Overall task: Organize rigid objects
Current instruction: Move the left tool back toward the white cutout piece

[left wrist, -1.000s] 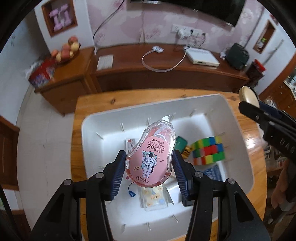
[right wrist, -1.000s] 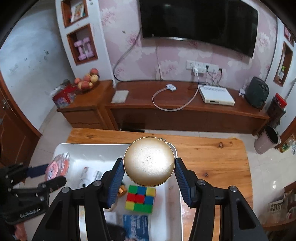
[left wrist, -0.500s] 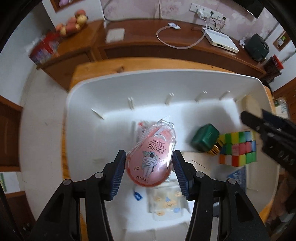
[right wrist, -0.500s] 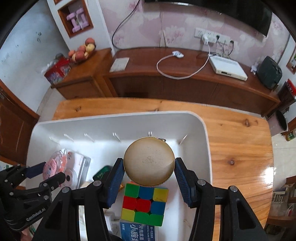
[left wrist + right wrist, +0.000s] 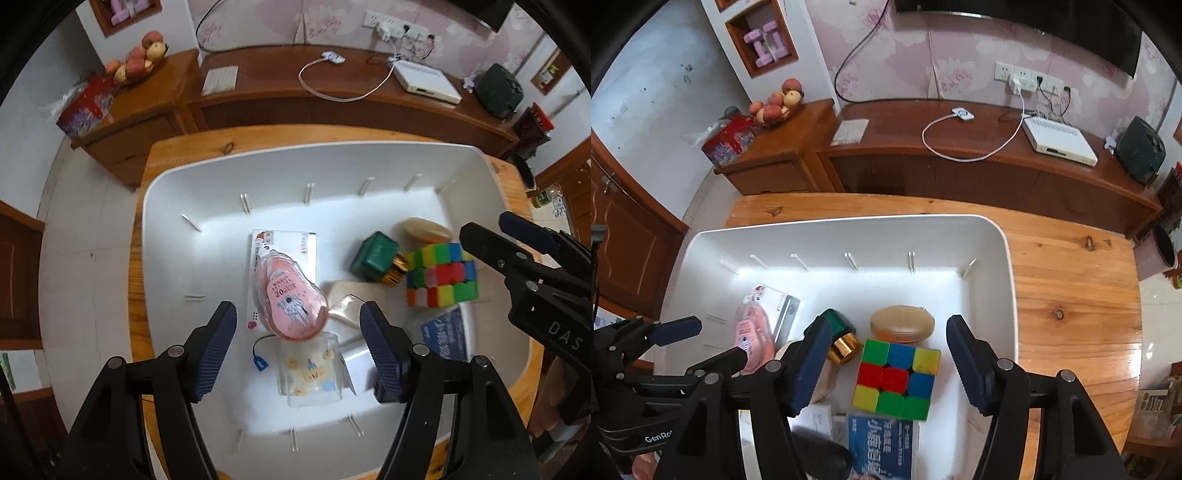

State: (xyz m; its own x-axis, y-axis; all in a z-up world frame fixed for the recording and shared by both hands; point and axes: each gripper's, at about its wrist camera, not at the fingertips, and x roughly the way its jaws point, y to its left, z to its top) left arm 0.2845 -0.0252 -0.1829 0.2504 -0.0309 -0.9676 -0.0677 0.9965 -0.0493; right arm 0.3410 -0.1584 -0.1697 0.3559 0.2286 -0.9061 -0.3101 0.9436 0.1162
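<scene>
— Where are the two grippers right now?

— Both hang over the white bin [image 5: 1010,280] on the wooden table [image 5: 1071,280]. The left gripper [image 5: 298,345] has its fingers spread wide, nothing between them. The right gripper [image 5: 886,363] is the same, wide apart and empty.

— And the pink tape dispenser?

— The pink correction-tape dispenser [image 5: 290,301] lies in the bin, partly on a white card box [image 5: 308,245] and touching a clear patterned cup [image 5: 310,369], just ahead of the left fingers.

— The gold thing?

— The round gold case [image 5: 902,323] rests on the bin floor, just behind the Rubik's cube [image 5: 895,378] and beside a green bottle with a gold cap [image 5: 839,336]. A blue booklet [image 5: 881,445] sits nearest the right gripper, touching the cube's near edge.
</scene>
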